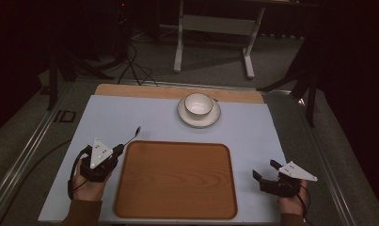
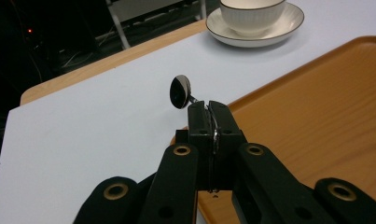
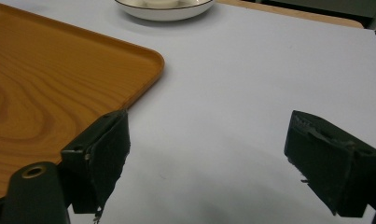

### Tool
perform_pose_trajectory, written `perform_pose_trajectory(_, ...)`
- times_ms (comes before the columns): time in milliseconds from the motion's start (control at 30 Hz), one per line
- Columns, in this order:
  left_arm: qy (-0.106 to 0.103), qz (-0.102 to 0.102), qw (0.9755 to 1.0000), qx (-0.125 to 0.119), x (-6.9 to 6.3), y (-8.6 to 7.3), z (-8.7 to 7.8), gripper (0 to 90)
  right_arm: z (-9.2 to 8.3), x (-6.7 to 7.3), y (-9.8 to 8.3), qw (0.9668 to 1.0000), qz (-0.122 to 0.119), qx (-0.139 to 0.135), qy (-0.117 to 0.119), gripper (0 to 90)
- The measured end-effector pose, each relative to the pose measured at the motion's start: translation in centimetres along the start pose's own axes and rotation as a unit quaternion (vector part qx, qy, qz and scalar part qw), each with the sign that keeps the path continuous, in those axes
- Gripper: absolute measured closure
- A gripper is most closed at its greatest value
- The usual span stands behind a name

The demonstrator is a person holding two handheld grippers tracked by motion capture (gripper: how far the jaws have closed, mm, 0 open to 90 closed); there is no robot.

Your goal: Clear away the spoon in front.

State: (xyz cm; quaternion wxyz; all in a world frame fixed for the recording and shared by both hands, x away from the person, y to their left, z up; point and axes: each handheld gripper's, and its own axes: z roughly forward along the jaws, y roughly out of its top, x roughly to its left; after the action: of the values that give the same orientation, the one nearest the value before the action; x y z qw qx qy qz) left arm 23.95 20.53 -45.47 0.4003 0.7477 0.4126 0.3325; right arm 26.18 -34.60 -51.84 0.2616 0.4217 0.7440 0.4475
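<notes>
A small dark spoon [image 1: 131, 135] sticks out past the wooden tray's [image 1: 175, 181] far left corner, its bowl [image 2: 180, 91] raised over the white mat. My left gripper [image 1: 118, 150] is shut on the spoon's handle; in the left gripper view the jaws [image 2: 208, 110] press together around it. A white cup [image 1: 199, 103] stands on a white saucer [image 1: 209, 120] beyond the tray. My right gripper [image 1: 265, 168] rests open on the mat to the right of the tray. In the right gripper view its fingers [image 3: 101, 149] stand wide apart with nothing between them.
The white mat [image 1: 253, 127] covers a wooden tabletop [image 1: 173, 91]. The tray's near right corner [image 3: 143, 60] lies close to my right gripper's left jaw. Beyond the table are a dark floor, cables [image 1: 135, 70] and a white desk frame [image 1: 215, 28].
</notes>
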Motion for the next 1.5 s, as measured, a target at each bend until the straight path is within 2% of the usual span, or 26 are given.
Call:
perform_pose_trajectory(267, -0.003, 0.011, 0.9999, 0.005, -0.6, -0.7, -0.5, 88.9, 0.1, 0.0, 0.0, 1.0, -0.001, 0.002, 0.001, 14.0)
perform_pose_trajectory(500, -0.005, 0.009, 0.9999, 0.009, -0.8, -1.2, -0.9, 88.9, 0.1, 0.0, 0.0, 1.0, -0.001, 0.001, 0.001, 14.0)
perform_pose_trajectory(733, -0.006, 0.019, 0.9997, 0.018, -1.3, -1.7, -1.2, 88.8, 0.1, 0.0, 0.0, 1.0, -0.001, 0.002, 0.001, 14.0)
perform_pose_trajectory(1500, -0.009, 0.031, 0.9984, 0.047, -2.0, -2.8, -0.8, 87.9, 0.1, 0.1, 0.0, 1.0, -0.001, 0.003, 0.0, 14.0)
